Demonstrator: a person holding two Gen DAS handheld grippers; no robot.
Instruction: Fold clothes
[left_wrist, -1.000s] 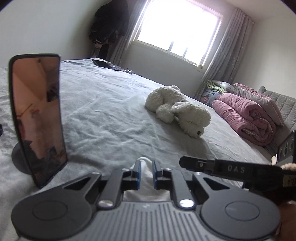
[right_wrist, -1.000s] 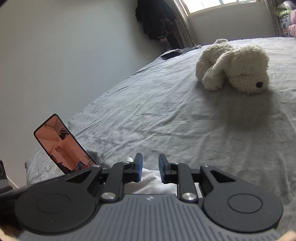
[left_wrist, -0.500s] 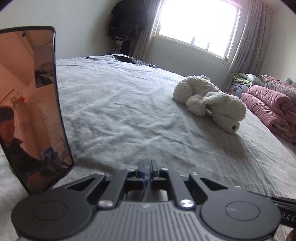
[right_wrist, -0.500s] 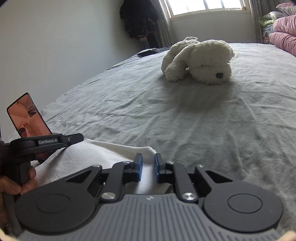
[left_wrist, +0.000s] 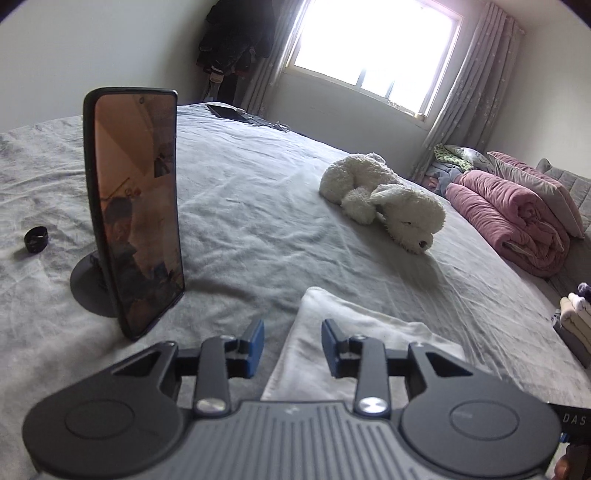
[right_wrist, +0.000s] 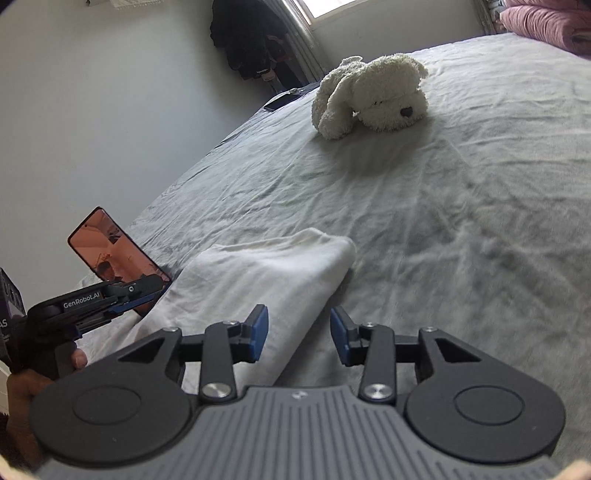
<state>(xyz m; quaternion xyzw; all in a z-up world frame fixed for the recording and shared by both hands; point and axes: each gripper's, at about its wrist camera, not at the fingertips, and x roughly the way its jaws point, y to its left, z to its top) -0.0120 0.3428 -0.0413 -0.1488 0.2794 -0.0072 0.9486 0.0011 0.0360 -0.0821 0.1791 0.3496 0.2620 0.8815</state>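
White folded garment (right_wrist: 258, 273) (on bed (right_wrist: 461, 206)) under both grippers' parted, just-opened, empty jaws.

1 white garment (left_wrist: 354, 343), 1 phone (left_wrist: 136, 229), 1 plush dog (left_wrist: 384, 201), 2 grippers (left_wrist: 292, 343).

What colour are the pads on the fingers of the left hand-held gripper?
Blue. The pads show best in the left wrist view.

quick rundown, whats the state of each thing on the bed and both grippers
white garment: folded, flat on the bed, released
left gripper: open, jaws just widened, nothing gripped
right gripper: open, jaws just widened, nothing gripped
phone: upright on its stand, screen lit
plush dog: lying on its side
pink quilt: rolled up
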